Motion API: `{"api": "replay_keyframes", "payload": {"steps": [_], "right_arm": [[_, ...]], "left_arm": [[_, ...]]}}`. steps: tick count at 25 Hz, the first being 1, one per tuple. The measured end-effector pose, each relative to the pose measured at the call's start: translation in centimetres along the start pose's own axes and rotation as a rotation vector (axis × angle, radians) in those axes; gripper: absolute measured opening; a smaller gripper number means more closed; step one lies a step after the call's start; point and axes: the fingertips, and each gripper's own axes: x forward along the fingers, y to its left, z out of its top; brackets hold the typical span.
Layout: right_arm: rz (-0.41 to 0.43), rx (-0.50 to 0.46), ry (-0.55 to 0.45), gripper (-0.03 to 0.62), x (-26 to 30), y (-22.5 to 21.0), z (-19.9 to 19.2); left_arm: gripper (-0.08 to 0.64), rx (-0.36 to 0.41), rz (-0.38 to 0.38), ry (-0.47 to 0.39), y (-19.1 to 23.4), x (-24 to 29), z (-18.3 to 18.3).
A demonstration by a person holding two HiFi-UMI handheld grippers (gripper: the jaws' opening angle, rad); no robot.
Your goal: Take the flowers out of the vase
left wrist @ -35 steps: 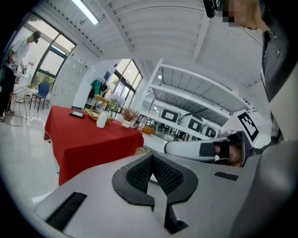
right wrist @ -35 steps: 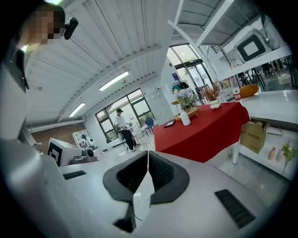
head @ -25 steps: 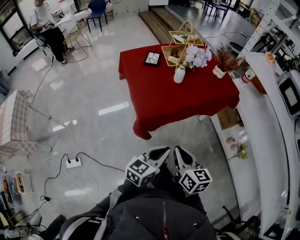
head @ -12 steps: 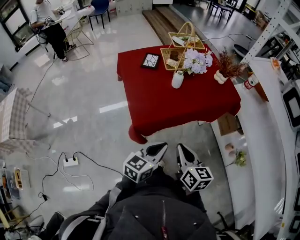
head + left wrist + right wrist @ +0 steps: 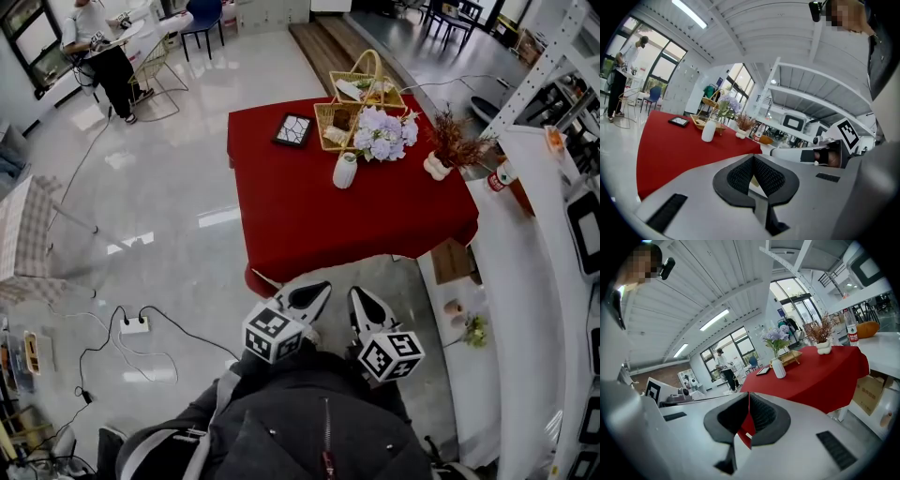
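Note:
A white vase [image 5: 345,171] with pale purple flowers [image 5: 380,133] stands on the red-clothed table [image 5: 309,220], far ahead of both grippers. My left gripper [image 5: 311,294] and right gripper [image 5: 363,302] are held side by side close to my body, short of the table's near edge. Both are shut with nothing in them. In the left gripper view the vase [image 5: 708,131] and flowers [image 5: 727,104] lie far beyond the shut left gripper [image 5: 753,161]. The right gripper view shows the vase [image 5: 778,368] and flowers [image 5: 774,336] beyond the shut right gripper [image 5: 749,401].
Two wicker baskets [image 5: 349,117], a dark framed tile [image 5: 292,130] and a dried reddish plant in a white pot [image 5: 448,141] share the table. A white counter [image 5: 525,281] runs along the right. A power strip with cables [image 5: 134,325] lies on the floor at left. A person [image 5: 98,47] sits far off.
The table and vase have come nearer in the head view as I walk towards them. Both grippers moved forward together and stayed shut.

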Motion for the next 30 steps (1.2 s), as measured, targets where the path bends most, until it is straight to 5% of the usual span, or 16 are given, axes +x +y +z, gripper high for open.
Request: {"api": "replay_keyframes", "payload": {"steps": [30], "right_arm": [[-0.004,0.028,0.024,0.012,2.3,-4.3,0.2]], "left_arm": [[0.008,-0.034,0.068,-0.003,1.4,3.9,0.1]]}}
